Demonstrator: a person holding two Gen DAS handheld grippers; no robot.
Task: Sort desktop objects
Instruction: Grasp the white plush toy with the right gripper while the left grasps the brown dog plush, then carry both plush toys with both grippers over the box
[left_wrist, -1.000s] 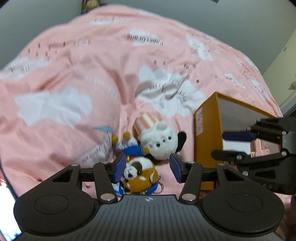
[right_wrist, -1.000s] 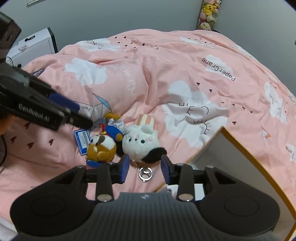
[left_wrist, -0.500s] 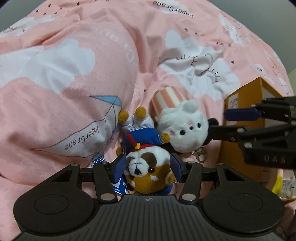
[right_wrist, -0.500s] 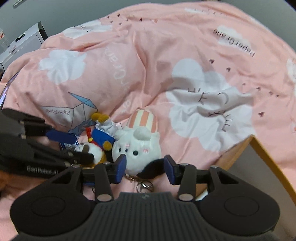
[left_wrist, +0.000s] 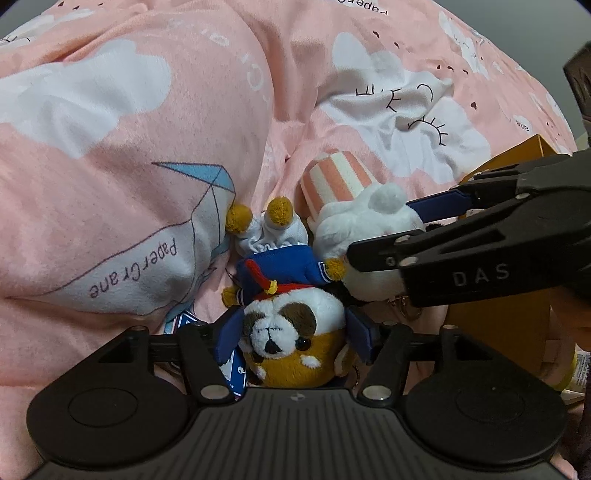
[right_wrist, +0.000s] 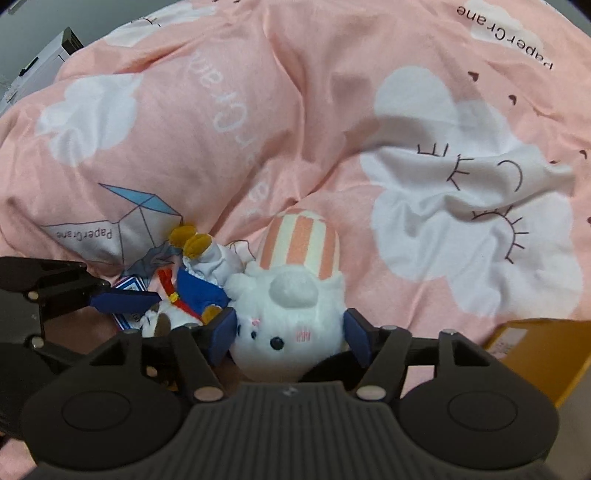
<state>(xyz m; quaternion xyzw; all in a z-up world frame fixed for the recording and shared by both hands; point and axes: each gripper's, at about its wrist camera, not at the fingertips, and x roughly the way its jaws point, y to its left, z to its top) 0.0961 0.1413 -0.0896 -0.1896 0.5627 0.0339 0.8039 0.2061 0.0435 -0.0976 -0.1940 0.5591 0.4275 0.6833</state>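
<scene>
Soft pink quilted duvet (left_wrist: 155, 155), rumpled, printed with white clouds, stitched-looking eyelashes, blue origami cranes and the words "PaperCrane". Two small plush toys lay on it, pressed against each other in a fold. One was a brown-and-white fuzzy dog plush (left_wrist: 291, 332) in a blue sailor top with red trim, white frilled shorts and mustard felt feet; a blue card tag (right_wrist: 127, 290) stuck out beside it, print too small to read. The other was a round white fluffy plush (right_wrist: 291, 325) with black bead eyes, pink cheek stitching, a black patch low on one side and a tall cap striped coral and cream; a metal keyring (left_wrist: 404, 308) hung off it.

Left gripper (left_wrist: 293, 334): matte black plastic frame, ribbed housing, blue rubber pads. Its jaws had just been opening and stood wide, the dog plush head between them; pads sat just beside the fur, no visible squeeze. Right gripper (right_wrist: 291, 334): same build, "DAS" lettering on its side in the left wrist view. Jaws had just been opening too and stood wide around the white plush; pads close to the fluff, contact unclear, no clamping seen.

Mustard-yellow cardboard box (right_wrist: 535, 354) with a small white label sat near the plush pair, at the right edge of both views; label text unreadable
</scene>
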